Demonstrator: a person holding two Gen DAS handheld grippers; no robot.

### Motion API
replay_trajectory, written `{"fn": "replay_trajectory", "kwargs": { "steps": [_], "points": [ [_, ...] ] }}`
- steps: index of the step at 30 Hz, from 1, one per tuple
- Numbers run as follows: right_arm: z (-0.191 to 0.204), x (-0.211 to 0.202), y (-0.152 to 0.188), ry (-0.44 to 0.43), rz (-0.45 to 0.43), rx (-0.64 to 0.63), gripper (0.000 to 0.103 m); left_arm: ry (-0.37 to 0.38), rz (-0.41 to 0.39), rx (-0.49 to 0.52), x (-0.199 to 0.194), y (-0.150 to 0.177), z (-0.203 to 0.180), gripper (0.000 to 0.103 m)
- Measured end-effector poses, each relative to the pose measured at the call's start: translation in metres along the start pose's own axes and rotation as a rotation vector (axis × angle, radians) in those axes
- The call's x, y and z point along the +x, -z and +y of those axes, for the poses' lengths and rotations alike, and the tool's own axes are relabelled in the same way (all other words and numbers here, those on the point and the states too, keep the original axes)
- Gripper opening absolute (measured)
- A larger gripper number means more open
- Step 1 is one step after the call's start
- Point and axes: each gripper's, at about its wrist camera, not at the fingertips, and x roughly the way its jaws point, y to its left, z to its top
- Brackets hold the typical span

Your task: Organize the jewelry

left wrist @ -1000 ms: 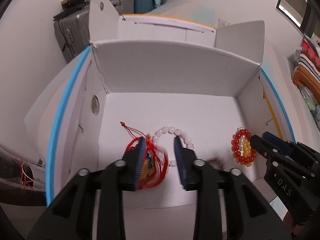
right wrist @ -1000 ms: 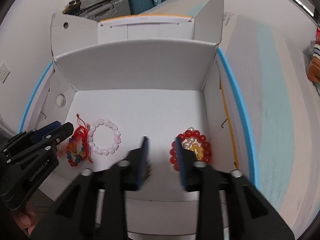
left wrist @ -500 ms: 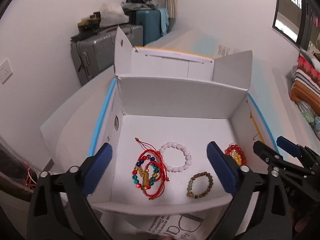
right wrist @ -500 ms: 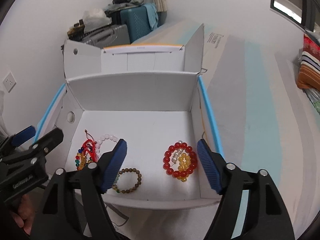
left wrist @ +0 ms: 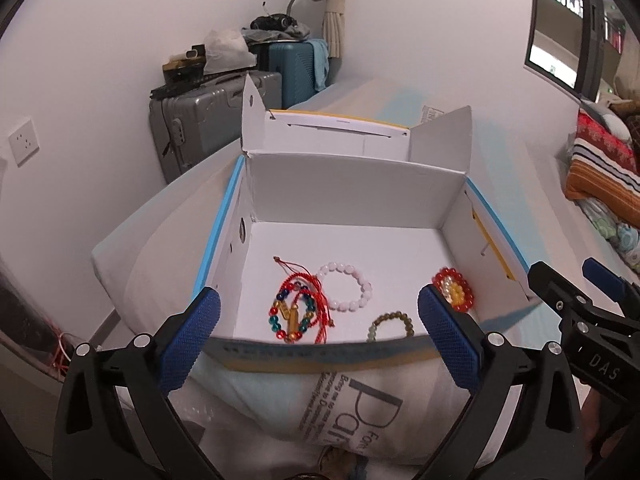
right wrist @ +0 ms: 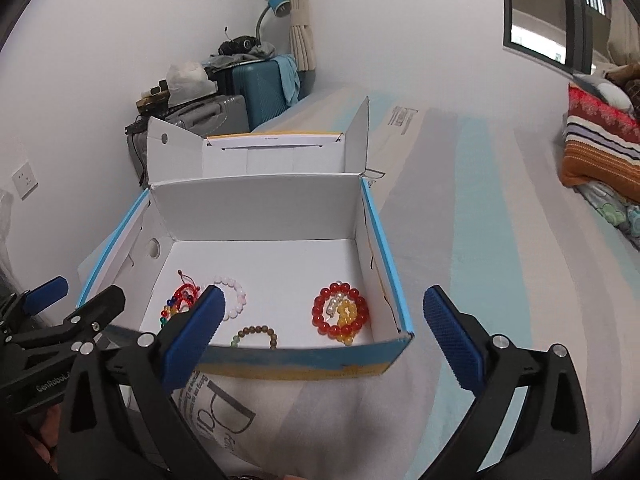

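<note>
Four groups of bracelets lie on the floor of an open white cardboard box [right wrist: 256, 208] with blue edges, which sits on a bed [right wrist: 472, 240]. At the near left lies a red cord bracelet [left wrist: 308, 292] tangled with a multicoloured bead bracelet [left wrist: 290, 316]; just right of it and slightly farther is a pale pink bead bracelet [left wrist: 346, 286]. Near the front wall rests a brown bead bracelet [right wrist: 256, 335], partly hidden by that wall in the left wrist view. At the right, well apart from the others, a red bead bracelet [right wrist: 340, 314] rings a small pile of yellow and white beads [right wrist: 342, 312].

Both grippers hang before the box's near wall, outside it. The left gripper [left wrist: 318, 338] has just been opening; its blue-padded fingers [left wrist: 192, 332] are spread wide with nothing between them. The right gripper [right wrist: 324, 338] has likewise just been opening, its fingers [right wrist: 450, 334] released and empty. A printed white bag [left wrist: 360, 404] lies under the box's near edge.
</note>
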Motion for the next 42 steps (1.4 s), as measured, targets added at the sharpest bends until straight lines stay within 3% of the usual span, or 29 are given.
{"fn": "replay_trajectory", "kwargs": {
  "steps": [16, 42],
  "points": [
    [0.001, -0.026, 0.041, 0.011, -0.005, -0.001, 0.095, 0.019, -0.008, 0.018, -0.02, 0.035, 0.004, 0.097],
    [0.001, -0.023, 0.044, 0.018, 0.005, 0.009, 0.095, 0.0, -0.028, 0.052, -0.023, 0.037, 0.0, 0.097]
  ]
}}
